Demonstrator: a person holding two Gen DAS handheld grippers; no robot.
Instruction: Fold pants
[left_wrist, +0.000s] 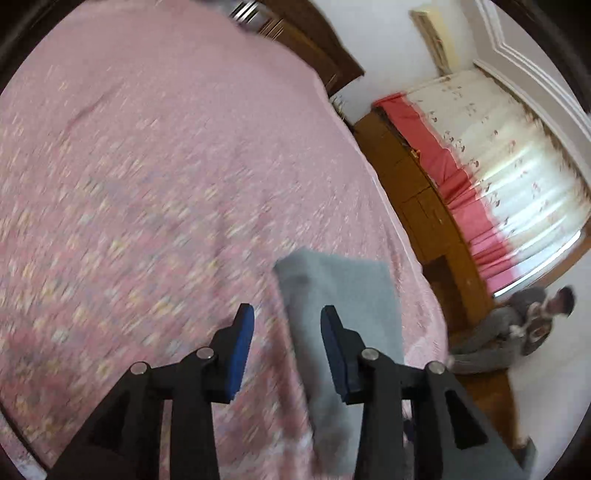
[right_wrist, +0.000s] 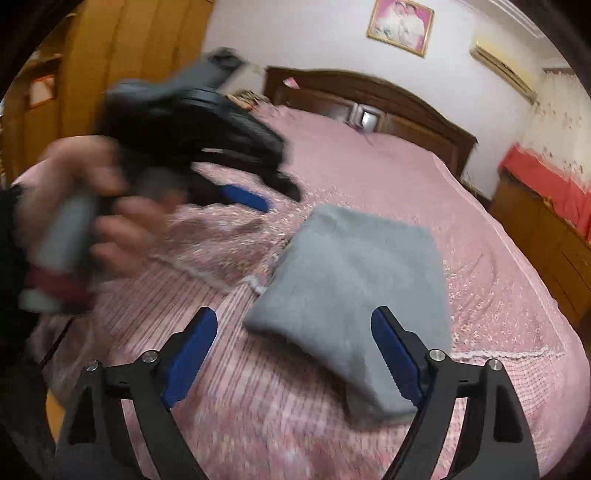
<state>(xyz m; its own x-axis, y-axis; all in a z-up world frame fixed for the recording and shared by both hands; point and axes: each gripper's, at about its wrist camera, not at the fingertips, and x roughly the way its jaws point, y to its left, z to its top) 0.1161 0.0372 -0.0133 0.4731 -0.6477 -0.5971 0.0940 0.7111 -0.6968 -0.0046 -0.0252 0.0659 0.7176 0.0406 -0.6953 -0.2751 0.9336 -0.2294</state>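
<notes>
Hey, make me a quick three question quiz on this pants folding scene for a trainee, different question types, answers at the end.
1. True or false: the gray pants lie folded in a compact bundle on the pink bedspread.
2. Multiple choice: the right gripper is A) shut on the pants, B) open and holding nothing, C) out of view.
3. Fill in: the left gripper has its blue-padded fingers ____, with nothing between them.

Key: 1 true; 2 B; 3 open.

item: grey pants
state: folded into a compact, thick rectangle
pose: lying flat
place: on the pink bed, near its foot edge
</notes>
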